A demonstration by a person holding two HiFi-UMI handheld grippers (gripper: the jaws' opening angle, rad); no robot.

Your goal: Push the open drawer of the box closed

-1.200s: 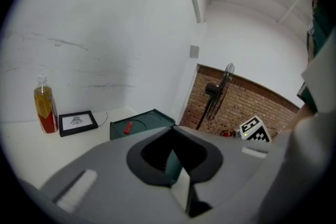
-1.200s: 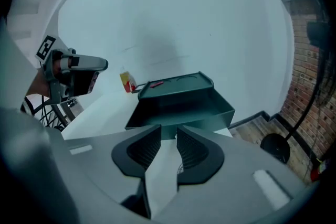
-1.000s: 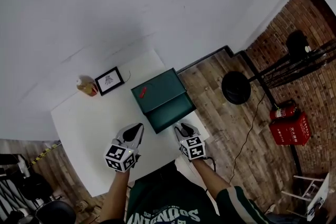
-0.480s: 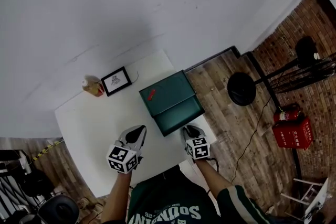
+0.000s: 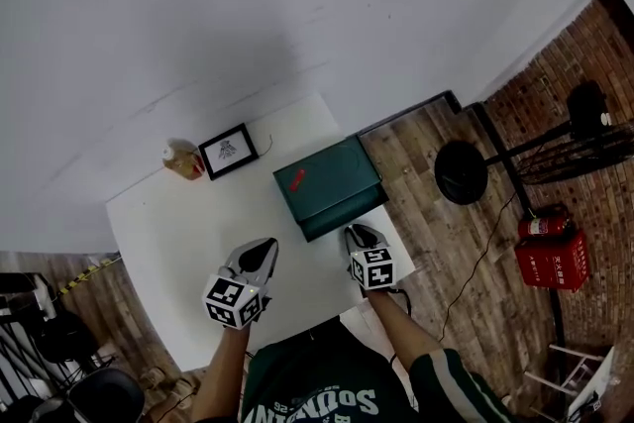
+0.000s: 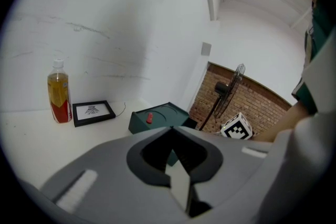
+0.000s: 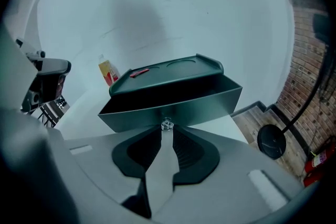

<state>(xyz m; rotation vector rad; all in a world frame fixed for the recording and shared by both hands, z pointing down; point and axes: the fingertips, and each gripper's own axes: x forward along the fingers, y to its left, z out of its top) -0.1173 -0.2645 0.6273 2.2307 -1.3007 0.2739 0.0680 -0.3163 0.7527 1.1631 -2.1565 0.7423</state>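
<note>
Both clenched, R gripper (image 5: 353, 235) at knob (image 7: 167, 124) of open drawer (image 7: 173, 106), L gripper (image 5: 265, 246) over table (image 5: 158, 233)

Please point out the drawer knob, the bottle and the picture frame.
drawer knob (image 7: 167, 124), right gripper view, its clear head.
bottle (image 6: 59, 86), left gripper view, its amber body.
picture frame (image 6: 93, 111), left gripper view, its white print.

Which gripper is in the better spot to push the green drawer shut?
The right gripper. Its jaws are closed on the little knob at the front of the drawer. The left gripper hangs over the table, off to the drawer's side.
</note>
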